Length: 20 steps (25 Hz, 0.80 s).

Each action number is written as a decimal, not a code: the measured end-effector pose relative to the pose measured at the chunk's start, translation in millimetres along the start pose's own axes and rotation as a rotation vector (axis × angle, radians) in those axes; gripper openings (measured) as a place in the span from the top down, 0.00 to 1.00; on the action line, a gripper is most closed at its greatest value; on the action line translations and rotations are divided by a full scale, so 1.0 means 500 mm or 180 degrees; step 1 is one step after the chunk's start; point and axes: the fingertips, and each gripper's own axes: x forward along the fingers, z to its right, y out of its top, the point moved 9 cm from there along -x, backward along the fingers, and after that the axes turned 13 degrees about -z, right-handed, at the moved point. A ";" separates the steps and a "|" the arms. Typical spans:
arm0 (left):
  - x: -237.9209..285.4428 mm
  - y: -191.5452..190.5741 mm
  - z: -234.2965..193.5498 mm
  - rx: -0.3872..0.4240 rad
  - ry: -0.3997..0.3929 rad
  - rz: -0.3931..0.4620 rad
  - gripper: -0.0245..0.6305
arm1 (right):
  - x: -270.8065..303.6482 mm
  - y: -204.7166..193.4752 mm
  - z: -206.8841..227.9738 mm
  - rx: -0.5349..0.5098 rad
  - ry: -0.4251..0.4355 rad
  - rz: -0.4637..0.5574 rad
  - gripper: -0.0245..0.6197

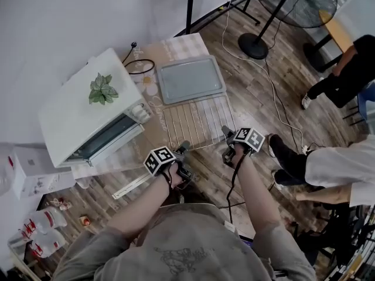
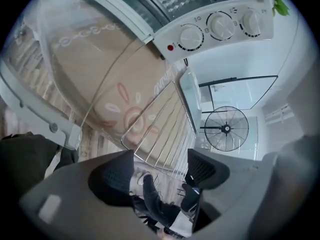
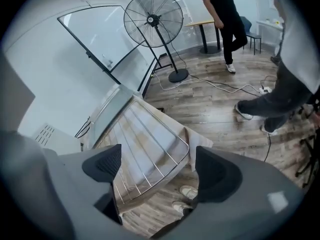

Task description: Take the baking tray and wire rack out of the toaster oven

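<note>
- While the silver wire rack [image 1: 198, 122] lies flat on the cloth-covered surface [image 1: 181, 44], the rectangular grey metal baking tray [image 1: 192, 79] sits just beyond it, both outside the white toaster oven [image 1: 82, 107].
- On my left gripper [image 1: 184, 147] the fingers are spread and empty at the rack's near edge.
- On my right gripper [image 1: 227, 133] the fingers are spread wide by its near corner, pinching nothing.

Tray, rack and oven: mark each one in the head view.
tray [image 1: 192, 79], head view, middle of its flat bottom
rack [image 1: 198, 123], head view, its middle wires
oven [image 1: 76, 122], head view, bare part of its white top
</note>
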 end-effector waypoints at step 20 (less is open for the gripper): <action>-0.263 0.098 0.126 0.1712 -0.0098 0.0620 0.61 | -0.184 -0.095 -0.360 -0.2119 0.0995 0.0505 0.82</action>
